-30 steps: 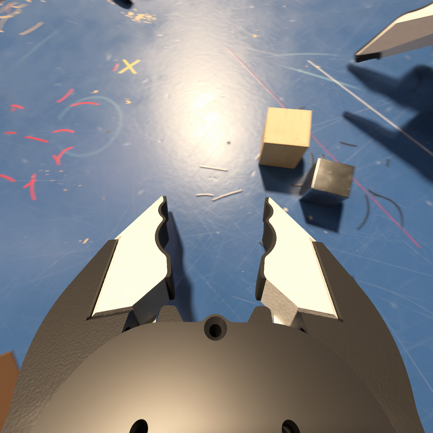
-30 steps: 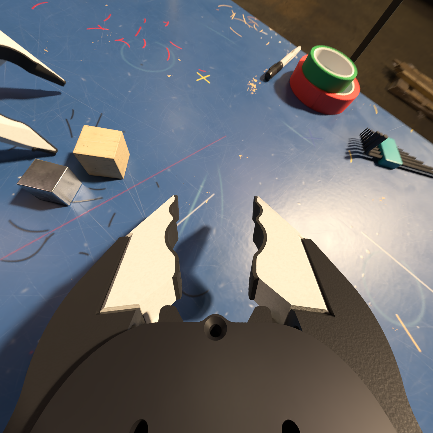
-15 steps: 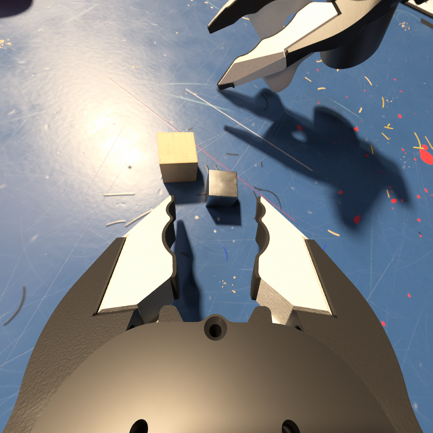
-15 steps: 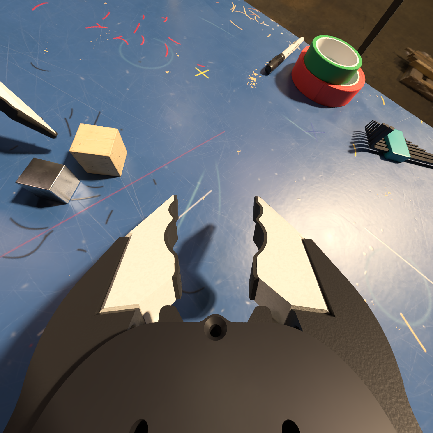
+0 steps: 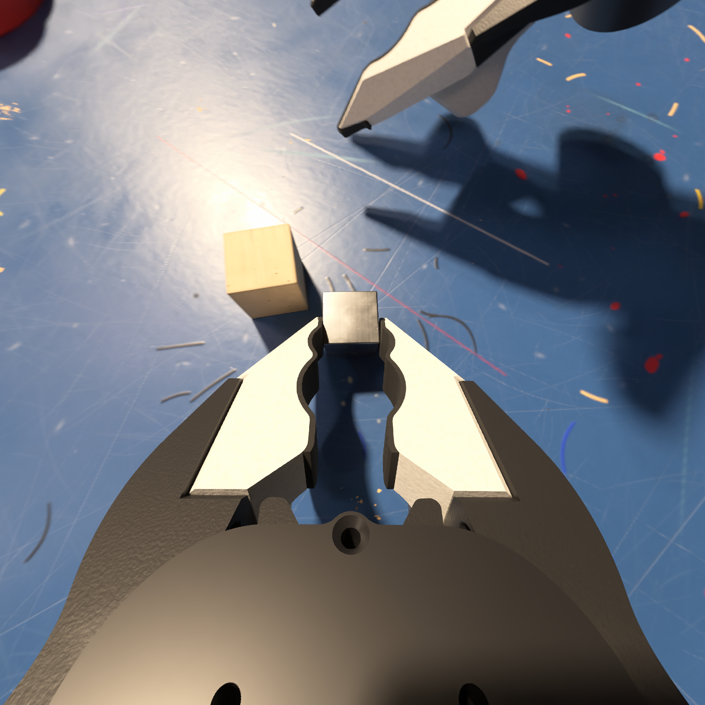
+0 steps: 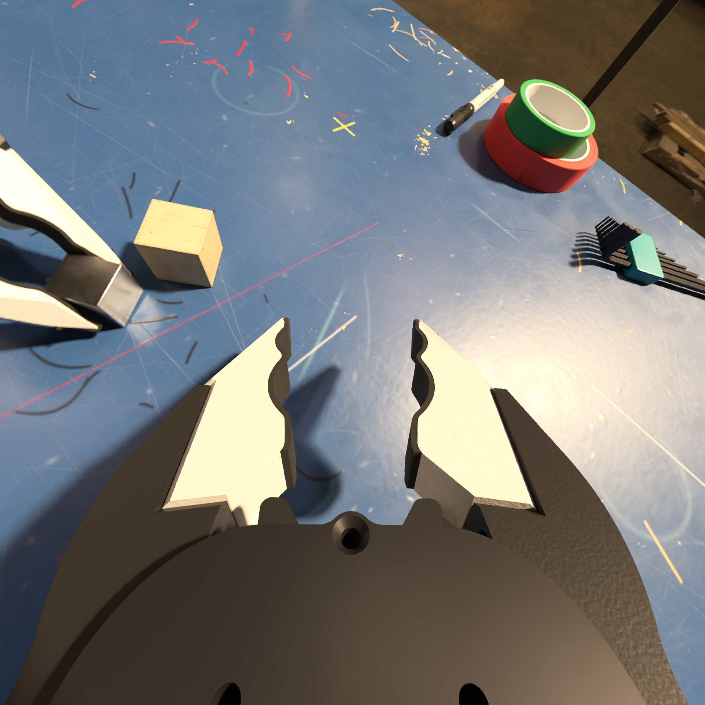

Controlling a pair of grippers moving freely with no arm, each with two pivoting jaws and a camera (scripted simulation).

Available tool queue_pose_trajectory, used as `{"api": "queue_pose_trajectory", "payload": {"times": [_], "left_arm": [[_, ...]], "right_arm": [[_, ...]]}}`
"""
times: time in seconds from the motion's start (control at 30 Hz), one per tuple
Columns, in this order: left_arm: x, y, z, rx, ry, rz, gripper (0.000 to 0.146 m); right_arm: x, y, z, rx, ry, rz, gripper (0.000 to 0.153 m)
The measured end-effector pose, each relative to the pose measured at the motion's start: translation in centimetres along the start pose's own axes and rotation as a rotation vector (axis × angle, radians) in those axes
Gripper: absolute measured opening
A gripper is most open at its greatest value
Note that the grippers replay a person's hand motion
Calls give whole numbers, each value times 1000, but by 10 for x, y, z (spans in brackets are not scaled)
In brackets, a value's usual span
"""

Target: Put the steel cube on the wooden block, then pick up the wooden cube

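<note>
The steel cube [image 5: 350, 318] rests on the blue table, gripped between the fingertips of my left gripper [image 5: 351, 324], which is shut on its two sides. The pale wooden cube [image 5: 263, 267] stands just left of and behind it, a small gap apart. In the right wrist view the steel cube [image 6: 110, 290] and the left gripper's fingers [image 6: 49, 225] are at the left edge, beside the wooden cube [image 6: 179, 242]. My right gripper [image 6: 351, 324] is open and empty above the table, right of both cubes. One of its fingers [image 5: 412, 76] shows at the top of the left wrist view.
A green tape roll [image 6: 549, 118] sits on a red one [image 6: 534, 171] at the far right, with a marker [image 6: 473, 107] beside them. A hex key set [image 6: 644, 259] lies at the right. The table edge [image 6: 477, 65] runs along the upper right.
My left gripper swung towards the steel cube, moved forward around it and closed on it. The right gripper barely moved and stays open.
</note>
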State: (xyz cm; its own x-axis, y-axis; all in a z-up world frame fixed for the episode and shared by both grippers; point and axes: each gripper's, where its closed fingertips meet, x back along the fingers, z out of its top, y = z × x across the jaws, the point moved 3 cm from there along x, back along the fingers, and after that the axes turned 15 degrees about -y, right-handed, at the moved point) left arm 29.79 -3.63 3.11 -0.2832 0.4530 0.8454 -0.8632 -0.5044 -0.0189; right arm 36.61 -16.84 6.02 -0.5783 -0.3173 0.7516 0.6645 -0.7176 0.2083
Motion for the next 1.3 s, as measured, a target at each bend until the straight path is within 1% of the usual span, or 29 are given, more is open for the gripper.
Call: {"api": "queue_pose_trajectory", "payload": {"times": [0.1,0.2,0.27,0.37,0.43,0.53,0.63,0.67,0.73,0.77,0.87,0.93,1.0,1.07,1.13,1.17,1.2,1.23,1.27,1.3], "left_arm": [[9,-11,2,23,36,55,28],[33,-28,13,70,155,143,28],[61,-41,23,91,306,257,28],[114,-63,28,167,506,481,28],[150,-75,22,220,625,621,28],[197,-91,5,292,744,814,28],[233,-102,-16,337,788,1019,28],[239,-105,-21,335,779,1058,28],[248,-112,-31,341,682,1146,28],[252,-114,-34,348,660,1171,28],[263,-112,-39,380,707,1120,28],[273,-110,-44,390,721,1127,28],[279,-115,-56,413,655,1160,28],[275,-128,-76,466,531,1146,28],[260,-145,-100,545,401,1074,28],[248,-152,-111,583,348,1003,28],[235,-158,-121,625,298,904,28],[223,-162,-128,667,261,810,28],[216,-165,-133,698,253,750,29],[214,-168,-134,721,267,721,29]], "right_arm": [[0,0,0,2,-1,0,64],[1,0,1,0,7,1,64],[1,0,1,0,9,2,63],[1,-1,1,6,7,1,63],[0,-2,1,9,6,3,63],[-1,-4,1,13,3,4,63],[-2,-5,0,18,-3,4,63],[-2,-5,0,19,-4,5,63],[-3,-6,0,22,-6,6,63],[-3,-6,0,24,-6,6,63],[-3,-8,1,33,-6,8,63],[-3,-10,1,43,-9,5,63],[-2,-11,2,55,-10,-2,63],[-1,-12,2,62,-6,-7,63],[-2,-13,2,65,-7,-2,63],[-3,-14,2,66,-11,0,63],[-3,-14,2,69,-14,1,63],[-4,-15,2,72,-17,1,63],[-4,-15,2,74,-19,2,63],[-4,-16,2,76,-18,2,63]]}}
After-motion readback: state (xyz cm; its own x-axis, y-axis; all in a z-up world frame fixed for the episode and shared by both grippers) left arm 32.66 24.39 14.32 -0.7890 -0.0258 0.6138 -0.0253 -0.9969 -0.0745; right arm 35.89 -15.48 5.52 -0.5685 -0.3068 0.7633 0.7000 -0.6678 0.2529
